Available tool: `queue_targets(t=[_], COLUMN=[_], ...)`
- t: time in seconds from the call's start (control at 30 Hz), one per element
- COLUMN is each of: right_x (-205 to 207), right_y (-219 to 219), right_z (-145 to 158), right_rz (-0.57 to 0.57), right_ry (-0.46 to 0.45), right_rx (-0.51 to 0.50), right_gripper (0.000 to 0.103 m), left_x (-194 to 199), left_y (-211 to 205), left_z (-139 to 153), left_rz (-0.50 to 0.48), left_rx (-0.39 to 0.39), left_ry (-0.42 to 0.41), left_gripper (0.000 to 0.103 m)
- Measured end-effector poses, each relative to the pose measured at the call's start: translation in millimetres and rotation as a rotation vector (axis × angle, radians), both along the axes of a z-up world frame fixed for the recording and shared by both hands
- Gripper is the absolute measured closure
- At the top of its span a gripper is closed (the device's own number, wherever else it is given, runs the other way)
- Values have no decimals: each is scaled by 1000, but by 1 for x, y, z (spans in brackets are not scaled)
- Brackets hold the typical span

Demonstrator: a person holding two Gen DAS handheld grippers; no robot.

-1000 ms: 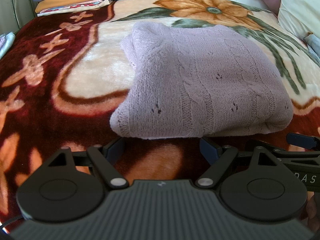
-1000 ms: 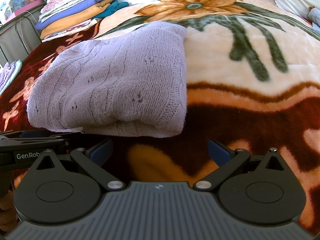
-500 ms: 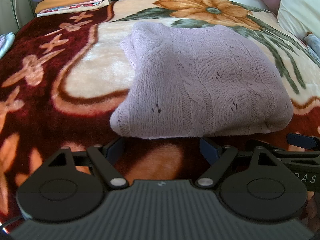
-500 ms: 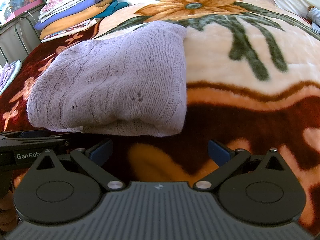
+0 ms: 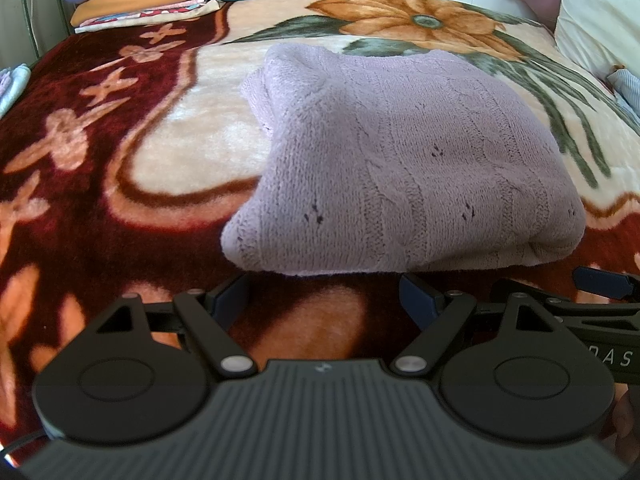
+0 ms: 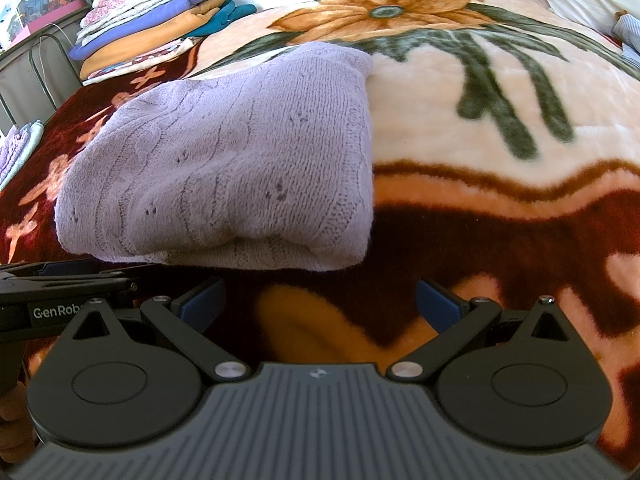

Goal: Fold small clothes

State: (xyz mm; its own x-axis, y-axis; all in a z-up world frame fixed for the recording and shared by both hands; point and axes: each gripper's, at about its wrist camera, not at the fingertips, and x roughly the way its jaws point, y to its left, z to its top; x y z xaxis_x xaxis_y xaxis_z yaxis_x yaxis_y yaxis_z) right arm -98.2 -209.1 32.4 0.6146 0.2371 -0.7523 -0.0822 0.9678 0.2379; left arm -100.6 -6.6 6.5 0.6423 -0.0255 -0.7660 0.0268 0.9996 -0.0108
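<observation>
The lilac knitted sweater point(image 5: 400, 160) lies folded into a thick, rounded bundle on the bed, on the floral blanket point(image 5: 168, 152), its near folded edge just beyond both sets of fingers. From the left wrist view it fills the frame from about 12 to 3 o'clock; from the right wrist view it sits toward 10 o'clock.

The left gripper point(image 5: 326, 298) hovers just short of that near edge, fingers spread wide with nothing between them. The right gripper point(image 6: 318, 304) does likewise at the bundle's right-hand corner, fingers spread and empty; neither touches the knit.

This garment looks finished, so the step in hand seems to be the pause after the last fold. The next move probably calls for either sliding both sets of fingers under the near edge to lift the bundle without letting the layers slip apart, or turning to another garment.

No container shows. At 11 o'clock, well apart at the far corner of the bed, stands a stack of folded clothes point(image 6: 160, 28), a likely place for the sweater. A pillow point(image 5: 600, 20) rests at 1 o'clock.
</observation>
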Motion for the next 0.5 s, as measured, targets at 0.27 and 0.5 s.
queue_targets(t=[0.27,0.5], right_x=[-1,-1], right_y=[0,1], right_z=[0,0], right_rz=[-1,-1], right_ry=[0,0], right_rx=[0,-1], right_gripper=[0,0], left_x=[0,0], left_y=[0,1], left_z=[0,0], left_rz=[0,-2], left_rx=[0,2], left_ry=[0,0], left_gripper=[19,19])
